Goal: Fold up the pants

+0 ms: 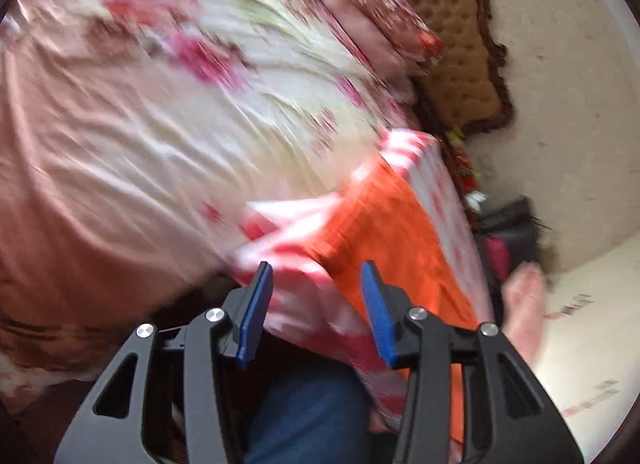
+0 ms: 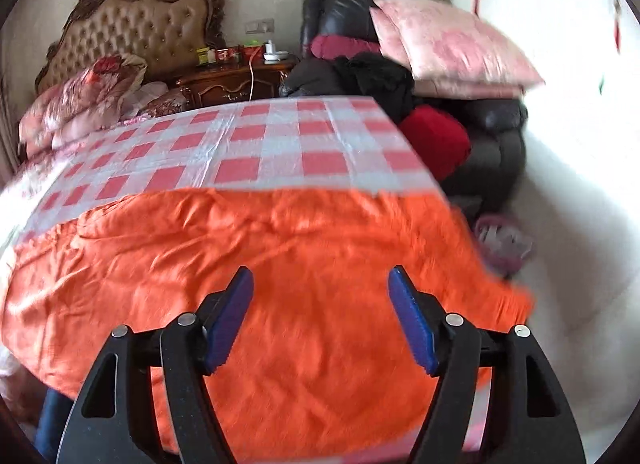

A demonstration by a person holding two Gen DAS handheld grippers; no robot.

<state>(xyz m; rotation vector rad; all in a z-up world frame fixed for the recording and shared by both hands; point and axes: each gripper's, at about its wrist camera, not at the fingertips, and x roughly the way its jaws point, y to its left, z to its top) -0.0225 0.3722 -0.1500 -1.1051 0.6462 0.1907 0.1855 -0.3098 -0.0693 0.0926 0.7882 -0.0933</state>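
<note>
Right hand-held gripper (image 2: pixel 320 318) jaws apart, empty, over orange crinkled cotton pants (image 2: pixel 256 284). Left hand-held gripper (image 1: pixel 316 312) likewise apart. Pants spread on red-and-white checked cloth (image 2: pixel 280 139) on bed. Judged light, limp, unslippery; pinch near hem edge. Frames motion-blurred.

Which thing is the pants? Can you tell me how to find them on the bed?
Look at the bed with the tufted brown headboard. A red-and-white checked cloth covers its near end, and the pants lie spread on that cloth, right in front of the right hand-held gripper. They are the only plain bright orange thing; everything around them is checked, flowery or pink.
</note>
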